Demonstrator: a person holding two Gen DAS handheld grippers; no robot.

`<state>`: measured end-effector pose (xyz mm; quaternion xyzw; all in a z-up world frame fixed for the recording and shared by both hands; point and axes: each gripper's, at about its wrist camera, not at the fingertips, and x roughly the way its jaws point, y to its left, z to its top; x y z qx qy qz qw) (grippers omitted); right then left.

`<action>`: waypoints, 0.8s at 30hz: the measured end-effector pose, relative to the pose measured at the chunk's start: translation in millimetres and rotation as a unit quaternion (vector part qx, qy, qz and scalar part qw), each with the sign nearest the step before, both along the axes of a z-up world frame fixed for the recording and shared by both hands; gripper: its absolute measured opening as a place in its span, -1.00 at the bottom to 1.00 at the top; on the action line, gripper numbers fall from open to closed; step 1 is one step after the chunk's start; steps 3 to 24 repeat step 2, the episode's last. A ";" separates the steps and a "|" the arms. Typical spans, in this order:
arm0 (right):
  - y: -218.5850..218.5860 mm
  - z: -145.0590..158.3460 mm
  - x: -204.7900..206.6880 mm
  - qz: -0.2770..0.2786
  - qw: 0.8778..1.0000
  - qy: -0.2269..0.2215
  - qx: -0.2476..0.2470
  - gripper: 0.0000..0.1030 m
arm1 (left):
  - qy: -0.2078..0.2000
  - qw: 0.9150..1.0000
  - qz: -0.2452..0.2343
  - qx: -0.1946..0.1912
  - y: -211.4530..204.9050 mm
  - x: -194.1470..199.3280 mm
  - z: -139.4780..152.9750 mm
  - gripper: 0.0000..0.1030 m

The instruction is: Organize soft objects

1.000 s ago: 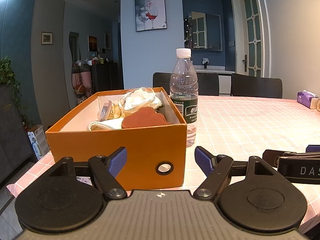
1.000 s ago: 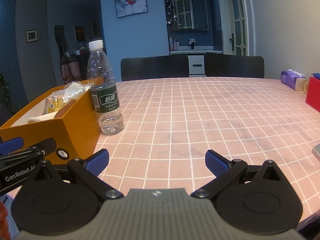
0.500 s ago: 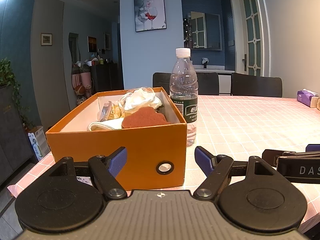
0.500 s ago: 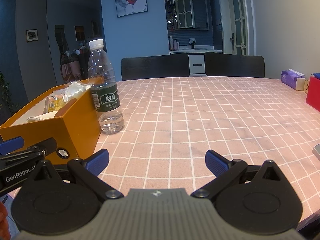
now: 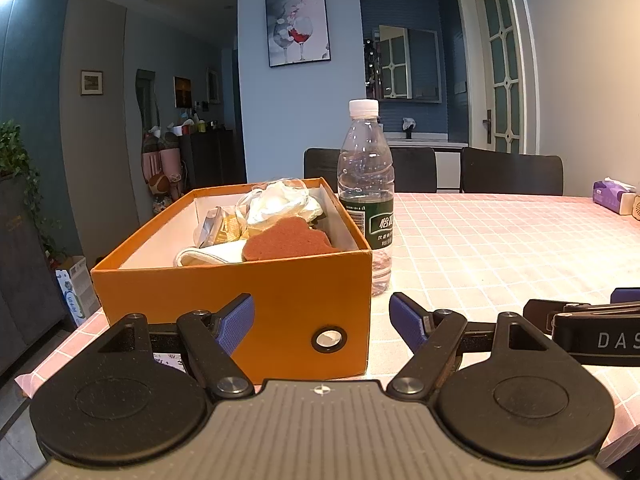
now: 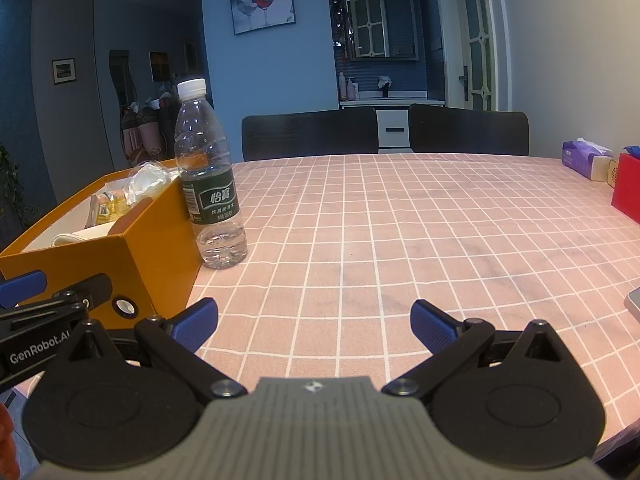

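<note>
while both of my claws hang low over the near table edge, my left gripper (image 5: 321, 318) is spread wide with nothing between its ribbed blue pads (image 5: 236, 318), and my right gripper (image 6: 313, 322) gapes just as wide, also holding nothing. straight ahead of the left claw, just beyond its tips, sits the orange cardboard box (image 5: 240, 280), matte, with a metal-ringed hole in its front wall. from the left wrist i can see into it: a rust-brown spongy piece (image 5: 288, 238) with a lobed outline near the front, a cream cloth (image 5: 208, 254) beside it, crinkly clear plastic wrap (image 5: 278, 204) behind. my right wrist shows only the box's side (image 6: 160, 240), off to my left, and more of the pink gridded tablecloth (image 6: 400, 240). a clear ridged water bottle (image 6: 210, 184) stands upright just beside the box.
</note>
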<state>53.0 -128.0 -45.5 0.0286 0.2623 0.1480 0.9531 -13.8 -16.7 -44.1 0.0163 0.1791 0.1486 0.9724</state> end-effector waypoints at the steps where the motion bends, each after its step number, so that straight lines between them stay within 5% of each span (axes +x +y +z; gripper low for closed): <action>1: -0.1 0.2 0.1 0.000 1.000 0.000 0.000 0.95 | 0.000 1.000 0.000 0.000 -0.3 0.2 0.0 0.75; 24: -0.2 0.3 0.5 0.000 1.000 0.000 -0.001 0.95 | 0.000 1.000 -0.001 0.000 -0.6 0.4 -0.2 0.75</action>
